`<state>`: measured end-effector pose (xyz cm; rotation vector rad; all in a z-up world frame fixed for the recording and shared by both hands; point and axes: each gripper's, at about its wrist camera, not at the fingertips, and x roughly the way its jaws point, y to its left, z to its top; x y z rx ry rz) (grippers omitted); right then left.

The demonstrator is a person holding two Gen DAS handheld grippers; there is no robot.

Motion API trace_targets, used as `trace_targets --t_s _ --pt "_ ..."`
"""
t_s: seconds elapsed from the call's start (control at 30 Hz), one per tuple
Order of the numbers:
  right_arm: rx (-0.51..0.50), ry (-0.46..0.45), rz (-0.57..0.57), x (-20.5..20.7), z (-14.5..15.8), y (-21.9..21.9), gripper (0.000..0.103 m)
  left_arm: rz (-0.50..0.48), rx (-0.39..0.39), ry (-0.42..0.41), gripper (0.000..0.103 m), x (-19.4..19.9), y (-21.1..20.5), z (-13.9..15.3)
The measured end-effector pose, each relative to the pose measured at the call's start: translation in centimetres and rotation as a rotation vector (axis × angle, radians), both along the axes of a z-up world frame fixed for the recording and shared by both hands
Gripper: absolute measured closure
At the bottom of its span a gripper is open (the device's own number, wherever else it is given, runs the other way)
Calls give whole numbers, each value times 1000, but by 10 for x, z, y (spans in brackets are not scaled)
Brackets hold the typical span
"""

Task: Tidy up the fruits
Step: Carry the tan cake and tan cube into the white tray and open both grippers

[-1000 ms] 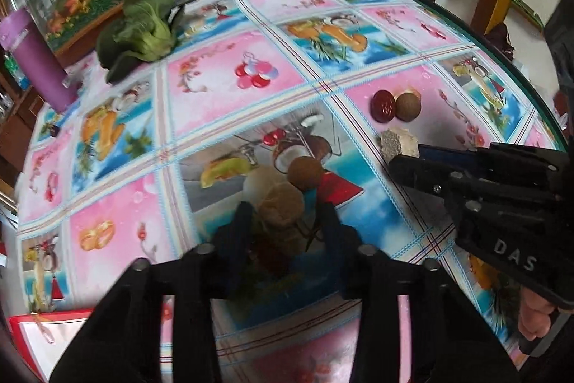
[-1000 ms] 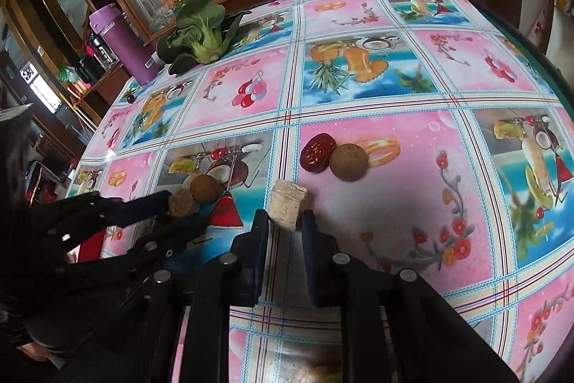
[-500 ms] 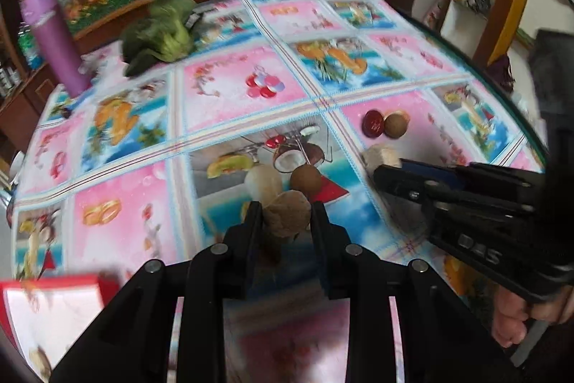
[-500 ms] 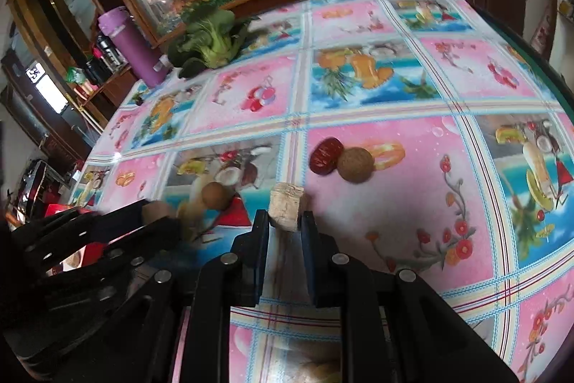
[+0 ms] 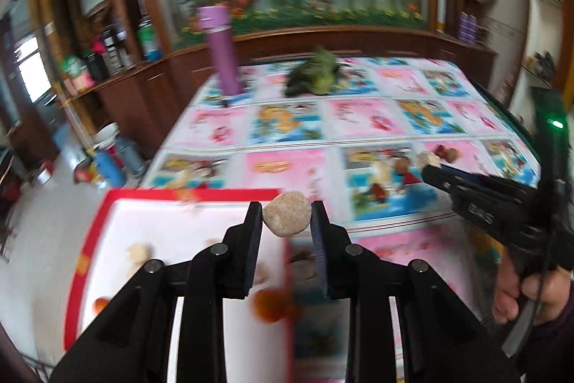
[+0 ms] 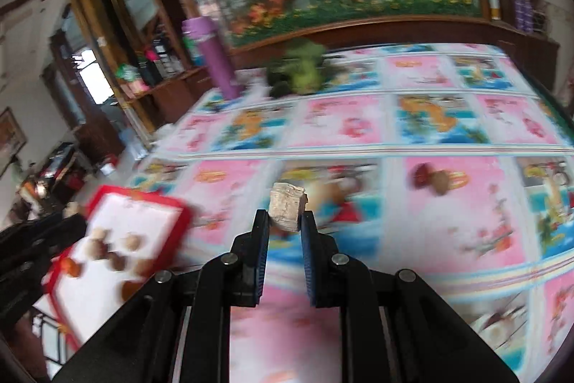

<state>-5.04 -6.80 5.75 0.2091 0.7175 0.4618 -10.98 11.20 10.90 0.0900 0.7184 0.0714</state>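
Observation:
My left gripper is shut on a round tan fruit and holds it above the right rim of a white tray with a red border. Several small fruits lie in the tray, among them a pale one and an orange one. My right gripper is shut on a pale rough chunk, lifted over the tablecloth. A red date and a brown nut lie together on a pink square. The tray shows at the left in the right wrist view.
A purple flask and a green leafy vegetable stand at the table's far side. A few more fruits lie mid-table. A hand grips the right tool. The table's left edge drops to a cluttered floor.
The left gripper closed on the round fruit, lifted it and swung left over the tray. The right gripper raised the pale chunk off the cloth and also turned left. Both views are now motion-blurred.

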Motion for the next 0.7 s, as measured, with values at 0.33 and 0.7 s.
trace_targets --t_s 0.33,0.7 --pt "-41 -53 242 -51 23 112 87 153 -13 -28 74 -37 72 -8" --pt "-122 -26 331 -79 1 155 87 276 -45 51 74 -50 135 -48"
